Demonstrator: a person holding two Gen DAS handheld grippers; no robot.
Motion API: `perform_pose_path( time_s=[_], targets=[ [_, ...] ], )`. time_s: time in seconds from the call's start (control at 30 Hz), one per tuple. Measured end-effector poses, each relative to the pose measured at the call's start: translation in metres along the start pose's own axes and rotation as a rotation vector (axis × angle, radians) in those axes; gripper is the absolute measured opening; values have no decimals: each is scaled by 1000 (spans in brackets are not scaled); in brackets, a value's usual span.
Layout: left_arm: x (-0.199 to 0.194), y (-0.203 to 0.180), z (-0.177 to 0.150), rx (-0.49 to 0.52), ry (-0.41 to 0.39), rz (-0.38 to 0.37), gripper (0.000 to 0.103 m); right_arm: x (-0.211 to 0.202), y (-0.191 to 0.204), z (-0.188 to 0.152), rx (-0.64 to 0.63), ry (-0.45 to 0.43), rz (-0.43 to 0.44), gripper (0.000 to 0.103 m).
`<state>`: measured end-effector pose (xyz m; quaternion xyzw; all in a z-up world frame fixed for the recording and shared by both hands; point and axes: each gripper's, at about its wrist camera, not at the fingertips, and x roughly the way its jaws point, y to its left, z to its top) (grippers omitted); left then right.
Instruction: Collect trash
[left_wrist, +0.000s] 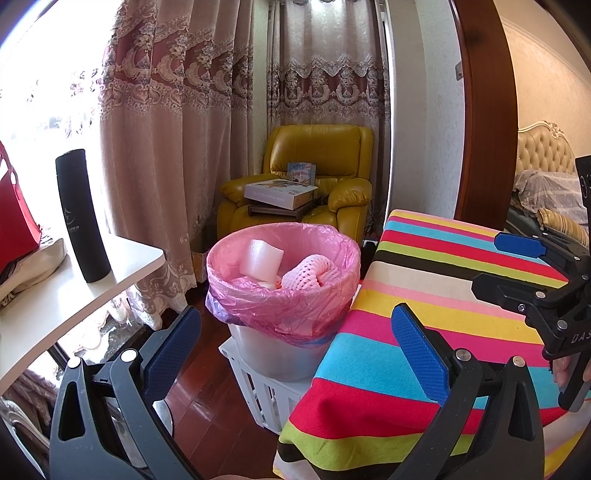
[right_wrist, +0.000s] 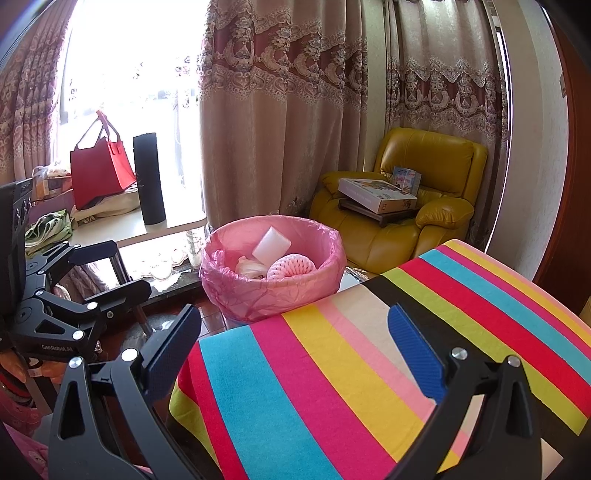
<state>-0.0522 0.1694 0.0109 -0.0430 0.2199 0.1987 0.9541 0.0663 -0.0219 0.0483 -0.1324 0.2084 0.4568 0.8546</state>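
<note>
While I watch the left wrist view, my left claw (left_wrist: 295, 343) gapes empty before the pink-lined bin (left_wrist: 282, 291), which holds white foam (left_wrist: 260, 258) and pink netting (left_wrist: 308, 275), beside the striped counter (left_wrist: 424, 314). From the right wrist view, my right claw (right_wrist: 295, 343) spreads empty over that counter (right_wrist: 332, 369), bin (right_wrist: 271, 291) beyond.

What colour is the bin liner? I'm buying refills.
Pink, translucent plastic bin liner; clearest in the left wrist view.

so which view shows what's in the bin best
The right wrist view: it looks down into the bin, showing a white foam block, pink foam net and a crumpled wrapper. The left wrist view shows the block and net only.
</note>
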Motion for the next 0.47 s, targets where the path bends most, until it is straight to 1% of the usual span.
perform_pose_path(
  time_s=[0.03,0.13,0.2,0.47],
  targets=[
    [1,1,-1,-5,3,-4,96,1,0,0,1,2,0,98],
    [0,3,-4,-9,-5,34,96,1,0,-2,0,5,1,98],
    [1,4,-5,-7,-6,41,96,1,1,-3,0,5,1,98],
    [11,2,-1,-37,58,17,96,-3,-5,-5,11,-1,-6,98]
  ],
)
